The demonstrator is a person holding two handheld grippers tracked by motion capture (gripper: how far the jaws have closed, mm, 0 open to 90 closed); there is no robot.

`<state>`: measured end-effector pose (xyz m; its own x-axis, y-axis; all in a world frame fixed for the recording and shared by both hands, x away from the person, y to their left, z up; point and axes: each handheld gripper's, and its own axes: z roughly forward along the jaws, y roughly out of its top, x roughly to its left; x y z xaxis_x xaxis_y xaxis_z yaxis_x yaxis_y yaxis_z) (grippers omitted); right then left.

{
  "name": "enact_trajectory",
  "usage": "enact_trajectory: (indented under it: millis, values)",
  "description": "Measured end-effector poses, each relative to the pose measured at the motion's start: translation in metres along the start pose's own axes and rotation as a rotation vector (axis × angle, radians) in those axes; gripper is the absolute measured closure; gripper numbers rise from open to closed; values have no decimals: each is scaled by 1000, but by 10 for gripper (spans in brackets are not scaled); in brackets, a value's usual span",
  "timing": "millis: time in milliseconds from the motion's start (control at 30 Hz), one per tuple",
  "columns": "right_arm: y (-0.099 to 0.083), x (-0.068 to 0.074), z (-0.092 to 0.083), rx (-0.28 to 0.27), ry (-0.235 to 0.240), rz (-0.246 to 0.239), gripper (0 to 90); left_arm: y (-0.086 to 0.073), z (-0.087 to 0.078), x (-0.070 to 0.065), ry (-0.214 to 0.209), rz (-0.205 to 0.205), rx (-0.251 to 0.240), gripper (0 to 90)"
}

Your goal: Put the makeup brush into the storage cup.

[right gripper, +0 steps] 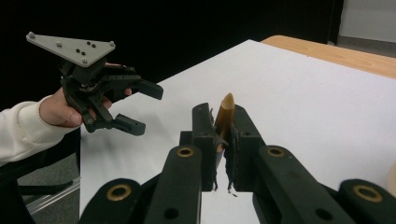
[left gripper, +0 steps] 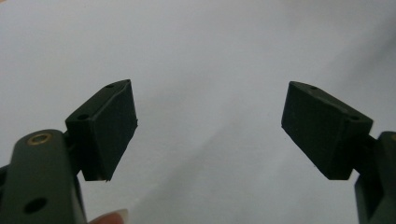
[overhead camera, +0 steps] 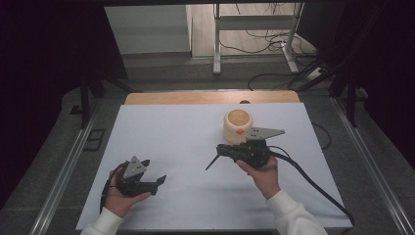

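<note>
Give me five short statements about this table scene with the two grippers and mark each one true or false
1. The right gripper is clamped on a thin tan piece. True.
2. The left gripper holds a cup. False: its jaws stand open with nothing between them.
3. A cream-coloured pot stands on the white sheet. True.
4. The pot lies tipped on its side. False: it stands upright.
5. The left gripper touches the pot. False: it is far off, near the sheet's front left.
</note>
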<state>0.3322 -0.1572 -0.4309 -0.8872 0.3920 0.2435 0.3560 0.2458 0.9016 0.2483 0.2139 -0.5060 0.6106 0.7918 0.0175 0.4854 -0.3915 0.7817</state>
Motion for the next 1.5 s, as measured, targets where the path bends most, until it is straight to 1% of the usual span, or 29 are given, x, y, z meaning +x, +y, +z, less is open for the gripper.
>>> enact_trajectory:
  millis: [467,900,1133,1500]
  values:
    - [6,-3,-11,-34,-20,1,836,0,2,-1,-1,-4,2,184]
    - [15,-7,-25,-82,-52,2,836,0,2,-1,-3,-2,4,184]
    - [21,-9,-32,-114,-64,11,836,1,2,-1,-3,-6,5,184]
    - [29,-15,-45,-156,-109,18,836,3,0,-1,2,-14,-4,184]
